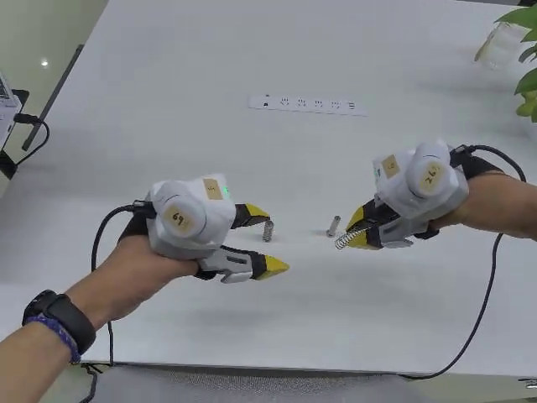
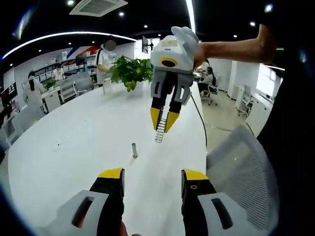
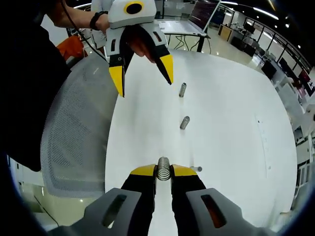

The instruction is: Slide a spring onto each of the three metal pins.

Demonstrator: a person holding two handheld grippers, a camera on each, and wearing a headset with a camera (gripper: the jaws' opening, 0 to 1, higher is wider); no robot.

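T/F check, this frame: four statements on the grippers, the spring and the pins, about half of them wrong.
1. The right gripper is shut on a spring. True.
2. The left gripper is shut on a pin. False: its fingers stand open and hold nothing.
3. A power strip lies on the table. True.
4. The held spring already sits on a pin. False: the pin stands apart from it.

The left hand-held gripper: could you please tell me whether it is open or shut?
Open: the left hand-held gripper shows its yellow-tipped jaws wide apart, with just bare table between them.
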